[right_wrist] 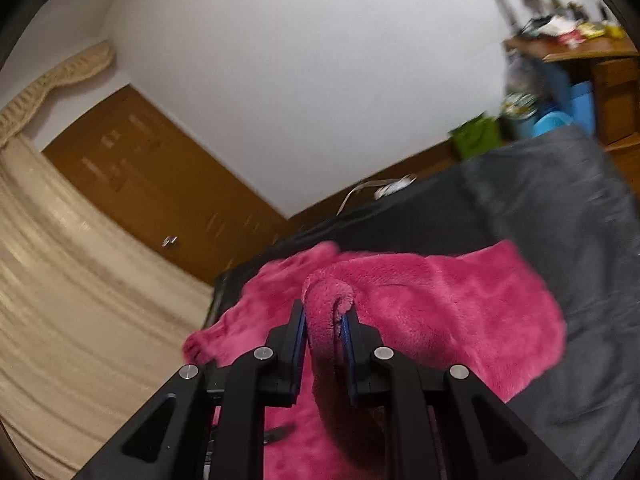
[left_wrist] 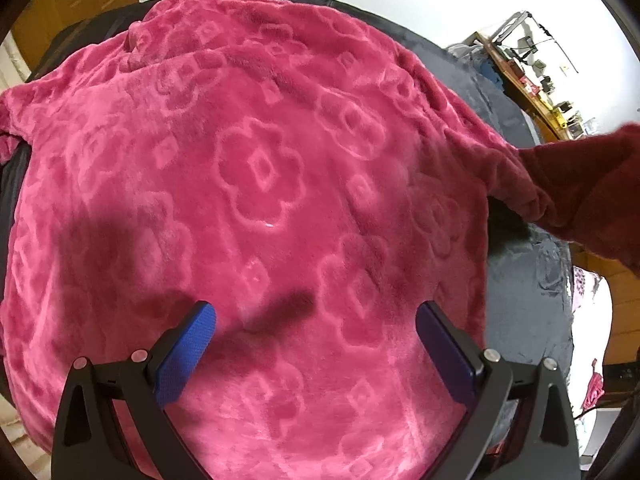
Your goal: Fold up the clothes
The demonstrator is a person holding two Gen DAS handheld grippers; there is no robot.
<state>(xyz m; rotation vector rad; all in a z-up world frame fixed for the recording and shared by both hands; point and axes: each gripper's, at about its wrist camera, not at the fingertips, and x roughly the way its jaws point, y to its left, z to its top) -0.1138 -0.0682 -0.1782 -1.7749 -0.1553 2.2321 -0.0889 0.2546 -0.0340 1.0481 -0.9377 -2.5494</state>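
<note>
A pink fleece garment [left_wrist: 260, 184] with an embossed flower pattern lies spread over a dark grey bed cover [left_wrist: 532, 288]. My left gripper [left_wrist: 316, 316] hovers above its near part, open, with nothing between the blue pads. At the right edge of the left wrist view a stretch of the garment [left_wrist: 580, 184] is lifted off the bed. In the right wrist view my right gripper [right_wrist: 325, 314] is shut on a rolled fold of the pink garment [right_wrist: 324, 300], which bulges up between the pads. The rest of the garment [right_wrist: 460, 304] lies on the bed cover [right_wrist: 560, 208] behind.
A cream curtain [right_wrist: 60, 280] hangs at the left and brown wooden doors [right_wrist: 152, 184] stand beyond the bed. A cluttered wooden desk [right_wrist: 580, 52] and blue and green items [right_wrist: 552, 116] sit at the far right. A white cable [right_wrist: 380, 190] lies at the bed's far edge.
</note>
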